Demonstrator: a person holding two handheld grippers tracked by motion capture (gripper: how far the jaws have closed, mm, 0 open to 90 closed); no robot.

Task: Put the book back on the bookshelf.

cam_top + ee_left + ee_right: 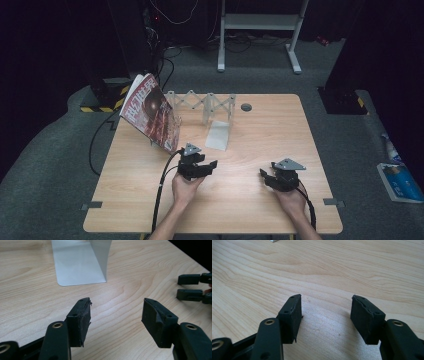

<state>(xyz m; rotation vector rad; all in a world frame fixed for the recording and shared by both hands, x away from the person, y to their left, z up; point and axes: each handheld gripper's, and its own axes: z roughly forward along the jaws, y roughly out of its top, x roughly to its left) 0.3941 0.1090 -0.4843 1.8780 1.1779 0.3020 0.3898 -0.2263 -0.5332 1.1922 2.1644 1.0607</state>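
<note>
My left gripper point(213, 166) rests low over the wooden table point(260, 130) at centre-left, held by a hand, jaws pointing right. In the left gripper view it point(116, 312) is open with only bare wood between the jaws. Ahead of it stands a white L-shaped metal bookend point(77, 262), also seen at mid-table point(218, 134). My right gripper point(263, 174) lies to the right, jaws pointing left, and stands open point(325, 312) over bare wood. Its two fingers point(191, 287) appear at the right edge of the left gripper view.
A red magazine point(150, 112) leans tilted at the table's left rear. Behind the bookend stands a white accordion rack point(202, 104). A grey round cap point(246, 107) sits in the tabletop at the back. Cables trail from both grippers toward the front edge.
</note>
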